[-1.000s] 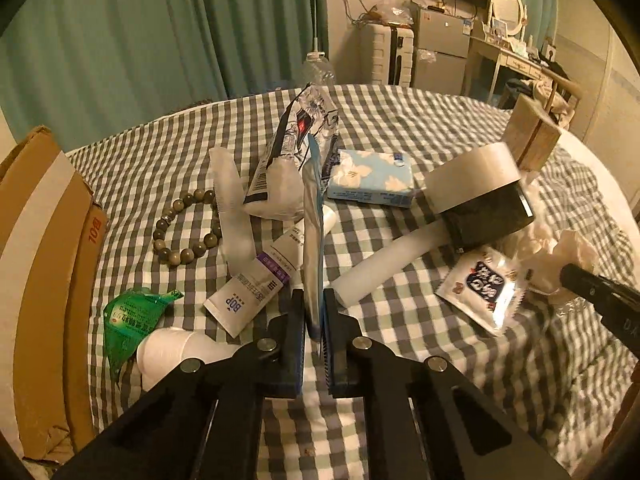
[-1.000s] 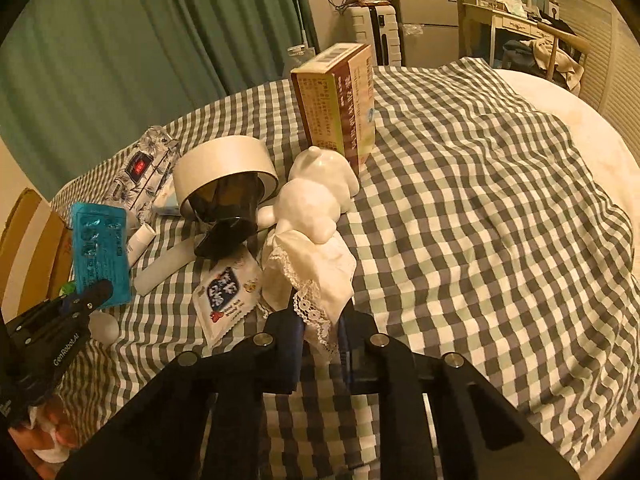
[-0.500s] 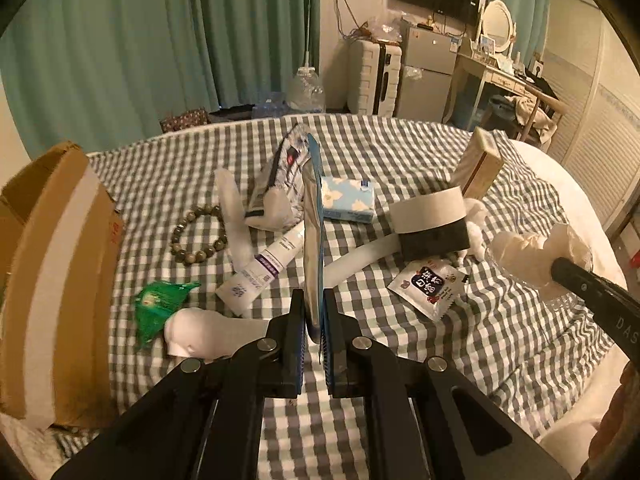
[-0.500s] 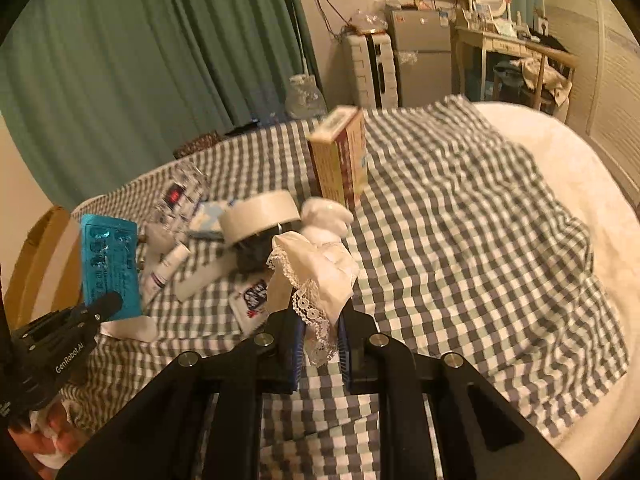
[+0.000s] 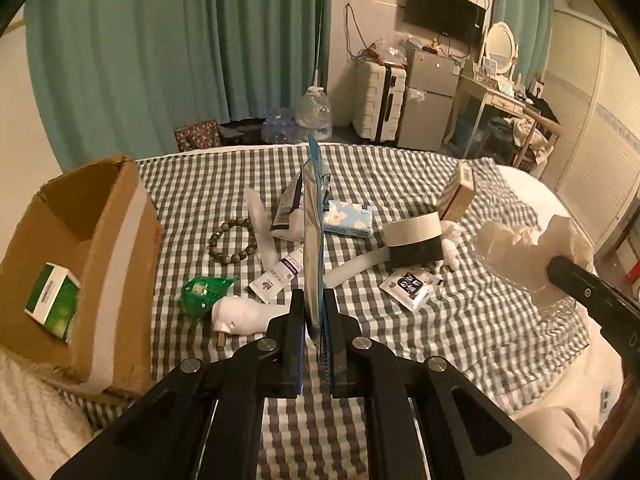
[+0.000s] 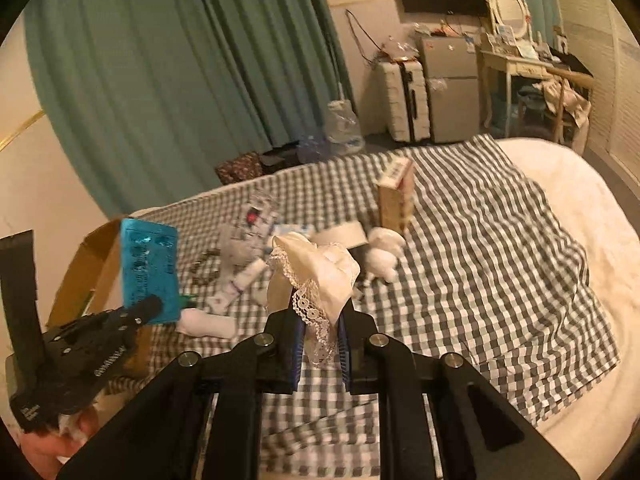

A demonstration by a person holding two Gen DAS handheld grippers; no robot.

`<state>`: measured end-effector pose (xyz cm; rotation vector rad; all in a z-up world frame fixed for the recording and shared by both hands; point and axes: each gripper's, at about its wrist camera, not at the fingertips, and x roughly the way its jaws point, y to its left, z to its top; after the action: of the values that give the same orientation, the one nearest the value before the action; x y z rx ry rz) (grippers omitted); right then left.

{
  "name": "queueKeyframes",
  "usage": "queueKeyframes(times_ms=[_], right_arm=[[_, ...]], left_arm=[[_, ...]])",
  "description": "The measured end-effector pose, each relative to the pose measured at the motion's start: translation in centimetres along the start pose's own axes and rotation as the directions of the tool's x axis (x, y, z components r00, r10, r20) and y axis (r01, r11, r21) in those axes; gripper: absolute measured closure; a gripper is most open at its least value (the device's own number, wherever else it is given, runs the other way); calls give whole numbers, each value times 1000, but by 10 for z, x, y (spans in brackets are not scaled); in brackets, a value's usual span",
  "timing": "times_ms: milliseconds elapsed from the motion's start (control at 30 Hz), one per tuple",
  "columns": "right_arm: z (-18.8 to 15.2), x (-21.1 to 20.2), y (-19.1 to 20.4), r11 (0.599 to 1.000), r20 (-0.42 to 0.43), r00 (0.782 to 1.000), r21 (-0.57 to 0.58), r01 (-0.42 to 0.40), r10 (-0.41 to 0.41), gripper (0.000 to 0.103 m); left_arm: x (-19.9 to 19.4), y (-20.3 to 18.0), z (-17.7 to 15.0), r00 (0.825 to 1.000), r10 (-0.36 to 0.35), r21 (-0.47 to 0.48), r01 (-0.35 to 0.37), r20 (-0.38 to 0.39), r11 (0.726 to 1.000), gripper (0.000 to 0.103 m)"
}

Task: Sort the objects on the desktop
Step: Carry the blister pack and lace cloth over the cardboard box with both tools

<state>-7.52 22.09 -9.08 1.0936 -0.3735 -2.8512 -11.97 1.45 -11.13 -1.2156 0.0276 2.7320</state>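
My left gripper (image 5: 314,320) is shut on a blue blister pack (image 5: 313,240), held upright and edge-on above the checked cloth; it shows flat in the right wrist view (image 6: 149,268). My right gripper (image 6: 318,332) is shut on a cream lace cloth (image 6: 320,276), lifted above the table; it also shows at the right of the left wrist view (image 5: 528,244). An open cardboard box (image 5: 100,264) stands at the left with a green carton (image 5: 54,300) inside.
On the checked cloth (image 5: 460,320) lie a bead bracelet (image 5: 234,240), a white tube (image 5: 280,276), a green packet (image 5: 202,292), a tape roll (image 5: 416,236), a blue tissue pack (image 5: 348,220), a sachet (image 5: 408,284), an upright carton (image 5: 458,192) and white figurines (image 5: 244,316).
Both grippers have risen and pulled back from the table with their objects held. The cardboard box's inside has come into the left wrist view.
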Motion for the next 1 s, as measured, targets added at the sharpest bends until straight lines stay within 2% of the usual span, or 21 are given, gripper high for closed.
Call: queueKeyframes(times_ms=[167, 367, 667, 900, 1000], right_arm=[[5, -31, 27, 998, 39, 999, -53, -19, 21, 89], [7, -60, 59, 993, 70, 997, -116, -20, 28, 89], [14, -82, 94, 986, 87, 994, -158, -44, 59, 89], [28, -92, 119, 980, 112, 992, -198, -32, 55, 89], [34, -94, 132, 976, 120, 991, -217, -32, 59, 89]], left_arm=[[-25, 8, 4, 1000, -13, -20, 13, 5, 1000, 96], [-57, 12, 16, 1000, -16, 39, 15, 15, 999, 96], [-101, 24, 48, 999, -25, 95, 22, 29, 995, 96], [-120, 53, 65, 998, -50, 71, 47, 37, 996, 96], [-125, 68, 71, 998, -33, 72, 30, 44, 997, 96]])
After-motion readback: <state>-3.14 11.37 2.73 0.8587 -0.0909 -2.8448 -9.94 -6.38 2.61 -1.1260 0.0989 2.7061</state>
